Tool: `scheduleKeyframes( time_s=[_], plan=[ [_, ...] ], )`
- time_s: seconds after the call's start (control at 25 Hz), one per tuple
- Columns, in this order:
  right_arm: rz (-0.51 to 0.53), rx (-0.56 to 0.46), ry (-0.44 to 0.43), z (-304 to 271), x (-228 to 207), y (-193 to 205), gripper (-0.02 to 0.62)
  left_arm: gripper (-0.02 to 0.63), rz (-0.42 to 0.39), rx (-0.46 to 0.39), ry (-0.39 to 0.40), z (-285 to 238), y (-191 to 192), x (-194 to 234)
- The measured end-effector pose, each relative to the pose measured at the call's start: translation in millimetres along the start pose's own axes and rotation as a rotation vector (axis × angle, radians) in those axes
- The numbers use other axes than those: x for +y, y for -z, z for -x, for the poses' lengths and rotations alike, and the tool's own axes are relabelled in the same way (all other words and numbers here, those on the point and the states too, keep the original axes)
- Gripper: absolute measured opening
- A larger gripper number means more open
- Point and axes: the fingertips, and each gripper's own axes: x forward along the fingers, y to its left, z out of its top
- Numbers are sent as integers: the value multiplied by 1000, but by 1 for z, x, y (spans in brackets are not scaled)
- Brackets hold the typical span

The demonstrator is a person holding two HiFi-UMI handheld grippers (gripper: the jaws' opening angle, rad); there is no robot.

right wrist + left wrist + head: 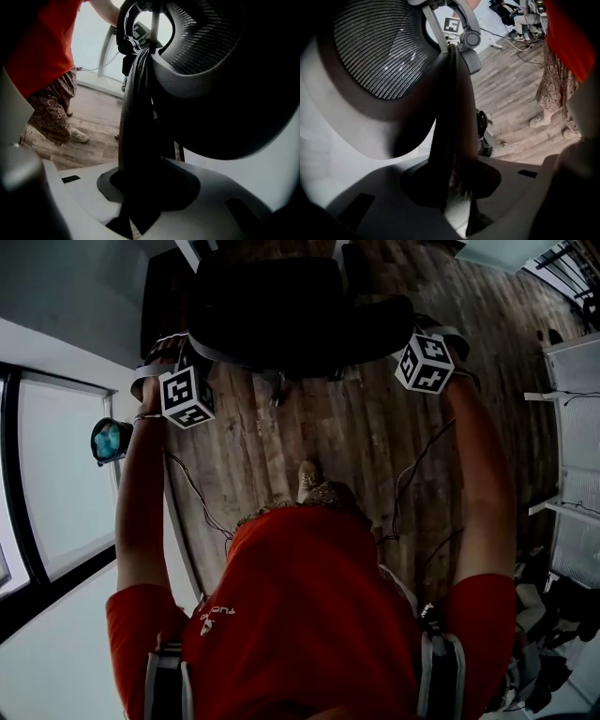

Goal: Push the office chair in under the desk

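The black office chair stands in front of me at the top of the head view. My left gripper is at the left side of its backrest and my right gripper at the right side. In the left gripper view the backrest's dark rim runs up from between the jaws, with the mesh back to its left, and the left gripper is shut on that rim. The right gripper is likewise shut on the opposite rim, with mesh at its right. I cannot make out a desk.
Wooden plank floor lies under the chair, with thin cables trailing across it. My foot is just behind the chair. A window and a white wall run along the left; white racks stand at the right.
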Motion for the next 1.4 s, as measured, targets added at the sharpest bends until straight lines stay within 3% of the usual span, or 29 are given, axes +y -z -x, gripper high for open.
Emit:
scheduleKeyframes(
  time_s=[0.72,1.4],
  plan=[
    [44,-26,-24,-56,-102,37,141,112,40,45,-3,-83,1,68],
    [46,-40,-20,-115,-193,43,141,114,44,59,-15,-157,32,142]
  ],
)
